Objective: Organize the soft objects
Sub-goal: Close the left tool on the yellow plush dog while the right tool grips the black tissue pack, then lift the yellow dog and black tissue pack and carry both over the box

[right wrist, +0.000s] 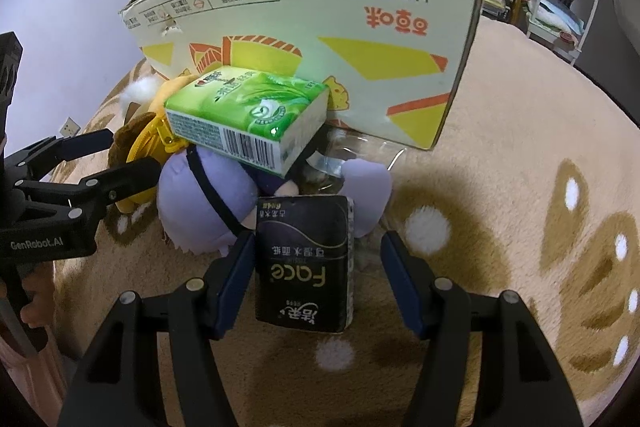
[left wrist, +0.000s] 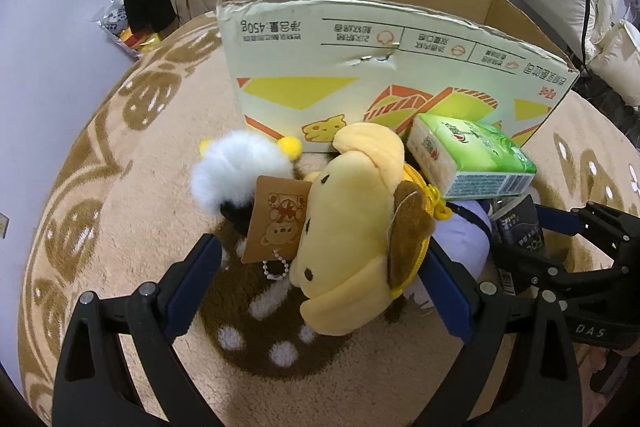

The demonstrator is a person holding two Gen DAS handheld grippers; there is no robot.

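Plush toys and tissue packs are lying in a heap in front of both tongs, against the near wall of the cardboard box [left wrist: 360, 39], which is standing open-topped on the patterned rug [right wrist: 520, 147].

We are straddling the yellow dog plush [left wrist: 352, 223] with the left gripper [left wrist: 324, 271], jaws spread wide, one finger left of its paper tag [left wrist: 276, 223] and the other at its brown ear; nothing is pinched yet. We are bracketing the black tissue pack [right wrist: 306, 263] with the right gripper [right wrist: 318, 283], also spread, its left finger just beside the pack and its right finger apart from it.

To do this well, we are judging that each pair should close squarely across the body of its item, not on the tag or bead chain, and lift clear of the box rim before dropping in. The green tissue pack [right wrist: 248, 115] is resting tilted on the purple plush [right wrist: 200, 203] and may slide once its neighbours move.

We are unable to see the box's inside. The white fluffy toy [left wrist: 240, 175] beyond the left finger is half covered by the tag, and the purple plush is mostly buried. Something clear and crinkled is lying by the box corner; we cannot tell what.
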